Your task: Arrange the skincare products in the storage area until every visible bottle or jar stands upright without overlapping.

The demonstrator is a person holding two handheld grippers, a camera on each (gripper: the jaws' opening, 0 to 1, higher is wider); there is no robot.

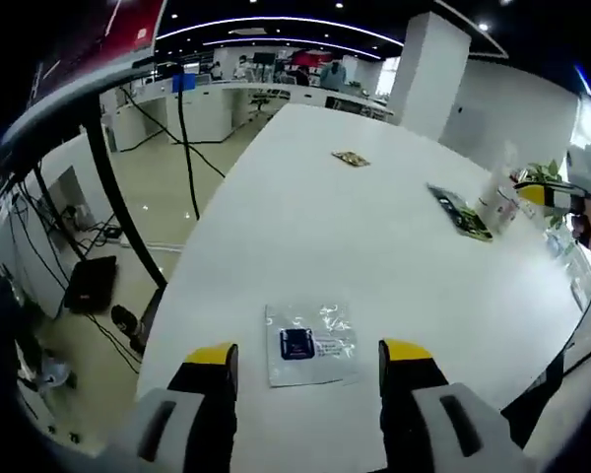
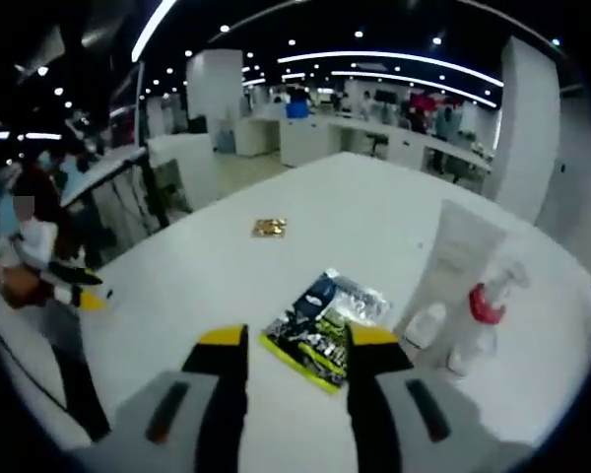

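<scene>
On the white table a clear sachet with a blue label lies flat, just ahead of my open left gripper. At the far right edge stand a white tube and small bottles, with my right gripper beside them. From the right gripper view, a tall white tube stands upright, next to a clear bottle with a red collar and a small white bottle. A black and green packet lies flat in front of my open right gripper, overlapping a clear sachet.
A small gold packet lies flat farther along the table. A dark packet lies near the bottles. A green plant stands behind them. The table's left edge drops to a floor with cables. A person holds the left gripper.
</scene>
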